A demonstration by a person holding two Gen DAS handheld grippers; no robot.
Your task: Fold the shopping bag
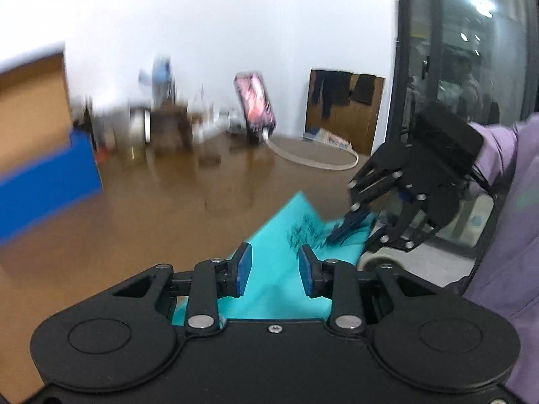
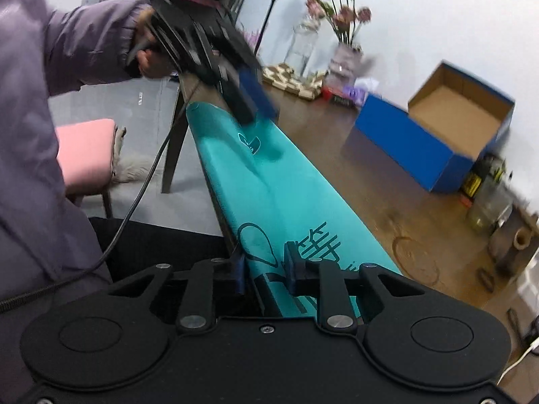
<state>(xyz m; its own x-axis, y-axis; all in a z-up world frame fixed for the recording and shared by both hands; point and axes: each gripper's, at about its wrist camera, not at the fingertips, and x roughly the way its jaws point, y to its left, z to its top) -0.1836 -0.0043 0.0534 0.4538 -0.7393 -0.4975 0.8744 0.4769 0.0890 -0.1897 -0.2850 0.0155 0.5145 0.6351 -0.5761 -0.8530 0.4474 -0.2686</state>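
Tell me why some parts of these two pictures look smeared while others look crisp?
Left wrist view: the blue box and the clutter behind it streak sideways with motion blur, while the left gripper stays sharp. Right wrist view: the left gripper is smeared, the teal bag fairly crisp; the fisheye lens bends both pictures' edges.

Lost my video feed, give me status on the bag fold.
Left claw open over the teal bag. Right claw open at the printed end. Bag long, narrow, along the table edge. Nothing blocking.
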